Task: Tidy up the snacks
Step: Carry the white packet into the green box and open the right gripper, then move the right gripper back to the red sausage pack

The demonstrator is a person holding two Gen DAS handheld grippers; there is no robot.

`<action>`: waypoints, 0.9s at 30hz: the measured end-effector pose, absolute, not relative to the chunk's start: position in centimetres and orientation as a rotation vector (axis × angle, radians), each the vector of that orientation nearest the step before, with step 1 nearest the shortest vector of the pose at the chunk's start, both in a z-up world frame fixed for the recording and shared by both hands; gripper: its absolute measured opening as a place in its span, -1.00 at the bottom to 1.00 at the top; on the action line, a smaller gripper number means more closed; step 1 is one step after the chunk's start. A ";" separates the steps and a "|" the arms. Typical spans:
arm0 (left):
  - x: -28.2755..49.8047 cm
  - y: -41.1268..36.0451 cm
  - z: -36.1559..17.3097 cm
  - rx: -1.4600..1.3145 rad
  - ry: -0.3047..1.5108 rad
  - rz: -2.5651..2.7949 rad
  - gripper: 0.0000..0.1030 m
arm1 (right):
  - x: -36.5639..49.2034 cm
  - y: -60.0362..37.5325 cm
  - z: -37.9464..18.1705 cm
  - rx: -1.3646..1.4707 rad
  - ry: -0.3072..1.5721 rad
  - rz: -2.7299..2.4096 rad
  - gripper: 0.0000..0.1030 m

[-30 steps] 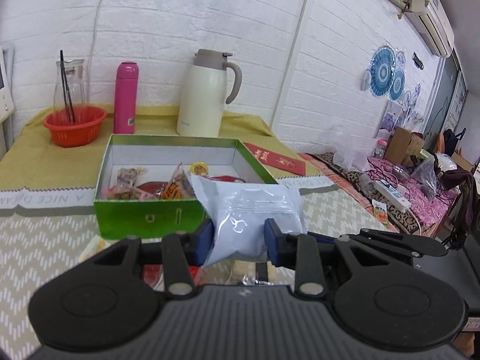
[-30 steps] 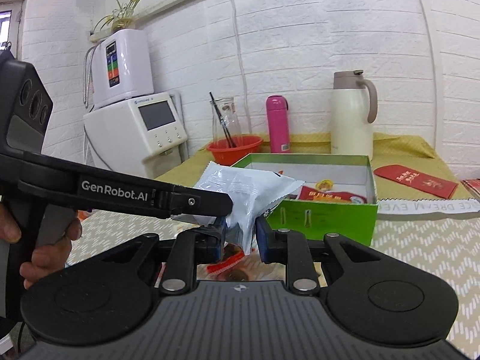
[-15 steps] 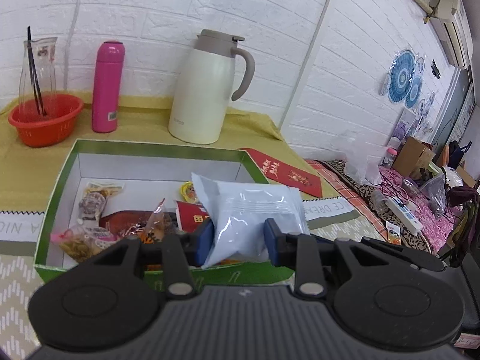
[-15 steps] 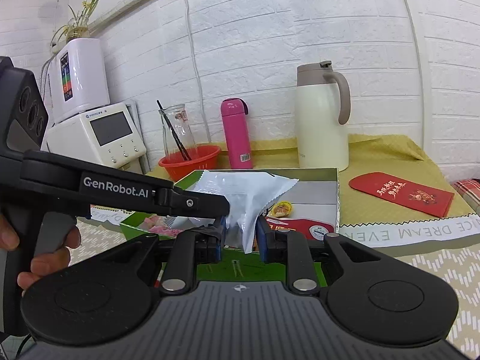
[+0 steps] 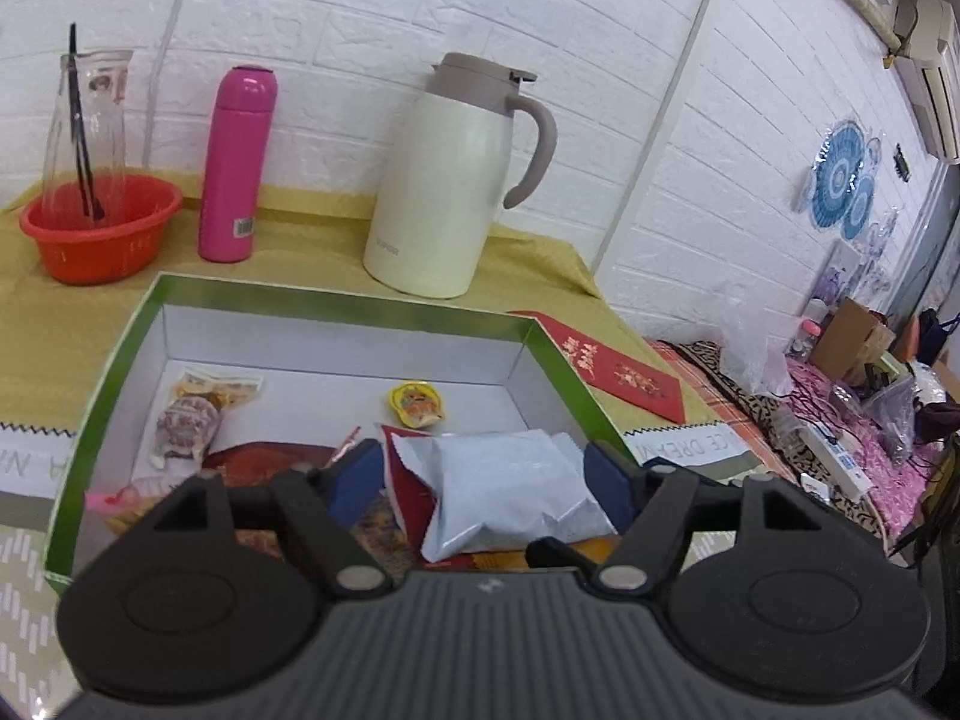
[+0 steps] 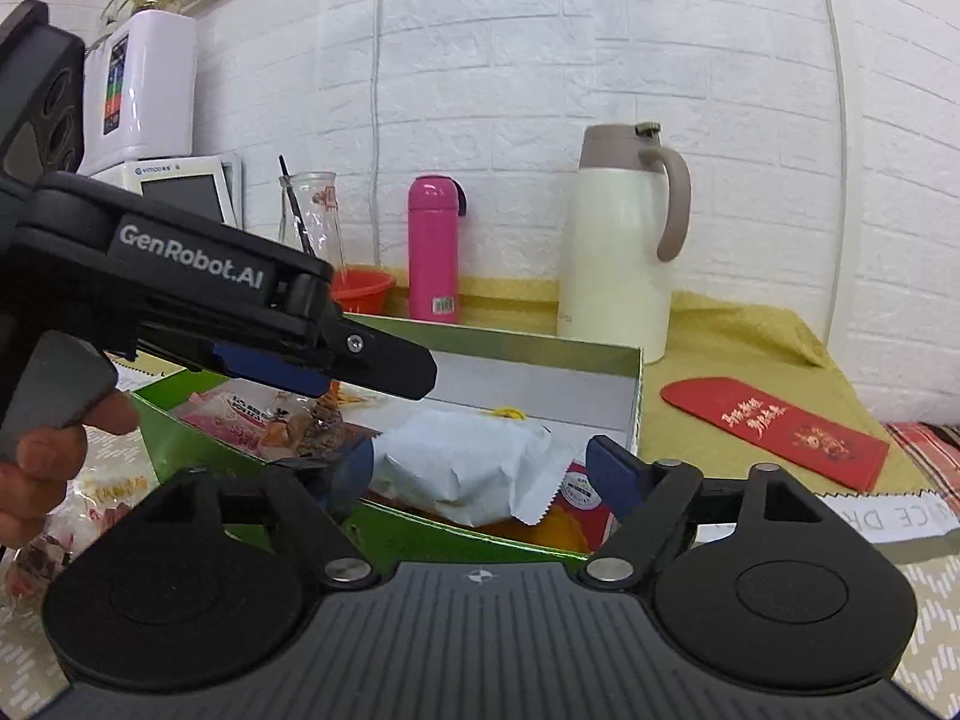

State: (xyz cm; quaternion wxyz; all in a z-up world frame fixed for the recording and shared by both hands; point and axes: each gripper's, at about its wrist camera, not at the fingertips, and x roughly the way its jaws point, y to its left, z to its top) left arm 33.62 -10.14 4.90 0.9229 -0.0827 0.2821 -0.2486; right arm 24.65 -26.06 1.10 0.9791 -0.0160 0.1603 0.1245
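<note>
The black left gripper says "GenRobot.AI" in white letters; the white paper strip on the table shows "DREAM" upside down

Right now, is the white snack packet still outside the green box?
No, the white snack packet lies inside the green box, on the other snacks.

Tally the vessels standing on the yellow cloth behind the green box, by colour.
Pink: 1, flask
Cream-white: 1, jug
Orange-red: 1, bowl
Clear glass: 1, carafe standing in the bowl
Total: 4
</note>
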 end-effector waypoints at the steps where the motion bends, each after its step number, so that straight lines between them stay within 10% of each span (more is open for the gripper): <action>1: 33.3 -10.3 5.1 -0.147 0.568 -0.473 0.56 | 24.5 -25.9 1.3 -0.036 0.321 0.265 1.00; 3: 32.6 -10.2 5.4 -0.123 0.542 -0.401 0.85 | 24.1 -25.5 1.6 -0.052 0.323 0.269 1.00; 27: 21.3 -4.6 8.0 -0.103 0.543 -0.410 0.85 | 14.4 -22.1 4.5 -0.098 0.334 0.261 1.00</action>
